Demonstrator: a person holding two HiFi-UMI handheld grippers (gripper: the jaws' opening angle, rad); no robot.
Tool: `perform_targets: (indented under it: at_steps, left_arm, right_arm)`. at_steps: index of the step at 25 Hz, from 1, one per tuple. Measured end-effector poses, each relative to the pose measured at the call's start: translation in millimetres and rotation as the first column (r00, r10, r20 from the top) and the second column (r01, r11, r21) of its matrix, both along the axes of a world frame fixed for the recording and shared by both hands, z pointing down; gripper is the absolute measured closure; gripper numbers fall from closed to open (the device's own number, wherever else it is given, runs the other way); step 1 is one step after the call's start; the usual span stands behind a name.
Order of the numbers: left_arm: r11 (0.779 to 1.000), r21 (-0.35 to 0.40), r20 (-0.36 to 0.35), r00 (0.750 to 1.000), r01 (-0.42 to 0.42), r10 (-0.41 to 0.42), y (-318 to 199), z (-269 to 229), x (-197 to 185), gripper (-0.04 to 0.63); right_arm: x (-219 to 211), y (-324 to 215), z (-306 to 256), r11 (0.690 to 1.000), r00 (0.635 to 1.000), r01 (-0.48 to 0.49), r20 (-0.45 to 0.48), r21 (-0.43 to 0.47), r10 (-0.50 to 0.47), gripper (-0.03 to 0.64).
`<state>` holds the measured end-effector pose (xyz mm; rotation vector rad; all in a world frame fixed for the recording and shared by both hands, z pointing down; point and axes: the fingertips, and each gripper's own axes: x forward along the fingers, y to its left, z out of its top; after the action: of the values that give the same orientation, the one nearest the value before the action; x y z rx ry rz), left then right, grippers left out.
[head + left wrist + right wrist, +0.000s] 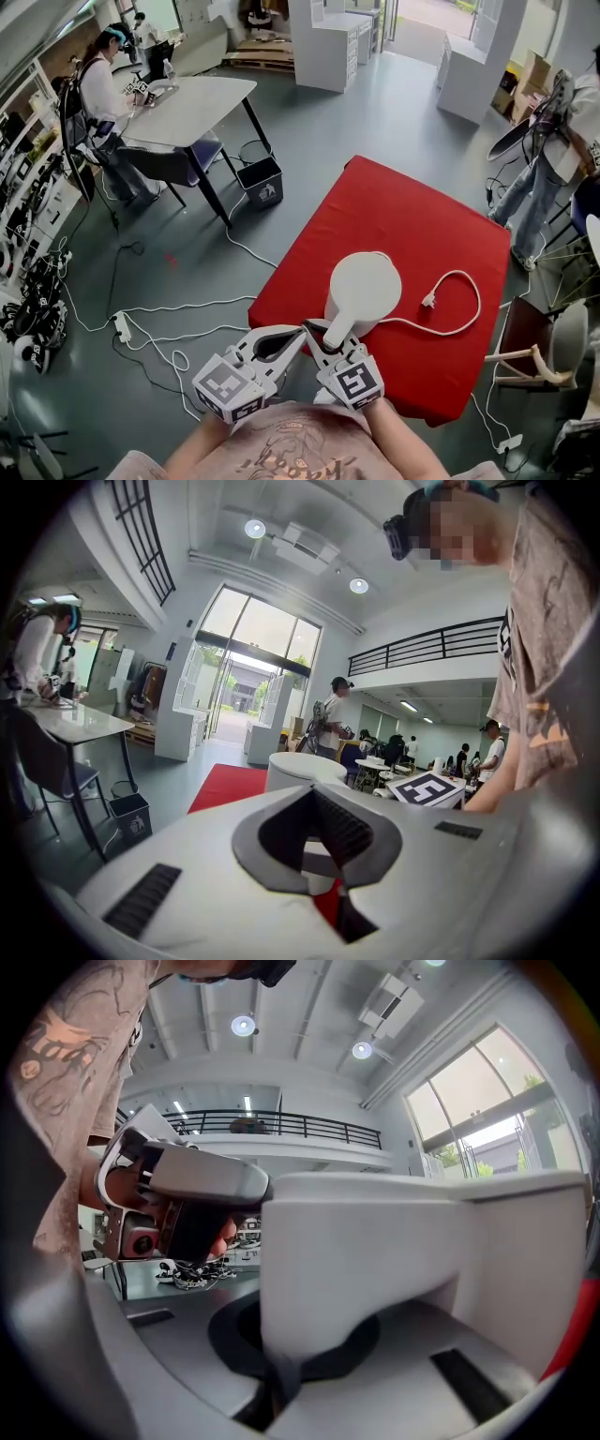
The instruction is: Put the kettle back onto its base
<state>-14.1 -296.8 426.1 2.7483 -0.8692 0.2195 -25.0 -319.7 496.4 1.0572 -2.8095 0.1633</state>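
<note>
We find the jaws of the right gripper (328, 345) clamped on the handle of the kettle (364, 286) — those of the left gripper (301, 331) sit together, empty, apparently just beside that handle.

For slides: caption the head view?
Right gripper grips the white kettle by its handle at a red table; left gripper empty alongside.

A big open robotics lab hall: grey floor (375, 122), a white worktable (192, 103) at ten o'clock with a person (98, 94) working, a power strip (122, 326) with trailing cables at eight, white cabinets (323, 42) at twelve, a mezzanine railing (431, 644) overhead
</note>
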Motion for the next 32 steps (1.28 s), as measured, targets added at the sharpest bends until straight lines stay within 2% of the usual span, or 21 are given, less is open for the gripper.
perform_targets:
  at_steps: [11,15,18,19,26,32]
  left_arm:
    - [1.000,0.007,0.005,1.000,-0.013,0.013,10,-3,-1,0.606]
    - [1.000,0.007,0.002,1.000,-0.016,0.016,15,-2,-1,0.606]
    - [1.000,0.007,-0.008,1.000,-0.017,0.017,17,-5,-3,0.606]
    - [1.000,0.007,-0.010,1.000,-0.018,0.018,19,-5,-3,0.606]
    - [0.999,0.011,-0.016,0.999,-0.035,0.035,28,-2,2,0.606]
    - [0.998,0.011,-0.033,0.998,-0.058,0.058,34,-3,6,0.606]
  right_arm:
    - [2,4,4,1.000,1.000,-0.025,0.004,0.012,0.025,0.599]
    - [2,7,10,1.000,0.999,-0.028,-0.027,0.000,0.028,0.540]
    - [0,11,11,0.999,0.999,-0.029,-0.033,-0.040,0.028,0.424]
    - [1,12,12,0.998,0.999,-0.034,-0.033,-0.046,0.032,0.410]
    - [11,17,18,0.998,0.997,-0.049,-0.059,-0.042,0.047,0.407]
    - [32,21,20,0.993,0.991,-0.110,-0.079,-0.036,0.107,0.407]
